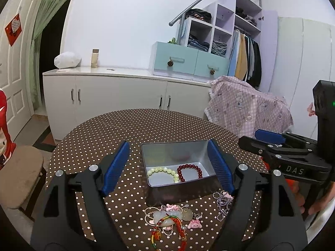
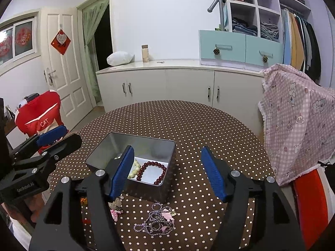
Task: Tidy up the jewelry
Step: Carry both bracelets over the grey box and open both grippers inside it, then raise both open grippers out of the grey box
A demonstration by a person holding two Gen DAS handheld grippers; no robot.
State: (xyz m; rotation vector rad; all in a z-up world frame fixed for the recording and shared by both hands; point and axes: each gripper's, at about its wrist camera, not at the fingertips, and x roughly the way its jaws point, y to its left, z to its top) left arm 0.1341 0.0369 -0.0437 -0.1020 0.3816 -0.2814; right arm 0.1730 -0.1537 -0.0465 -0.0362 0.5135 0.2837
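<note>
Polka-dot tabletop (image 1: 100, 133) holds a metal tin (image 1: 156, 194) with two bead bracelets (image 1: 189, 171) inside; both grippers' fingers (image 1: 116, 167) spread apart, grasping nothing

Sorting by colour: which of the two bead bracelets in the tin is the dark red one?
The dark red bracelet lies on the right in the left wrist view, touching the pale green-white bracelet in the tin.
</note>
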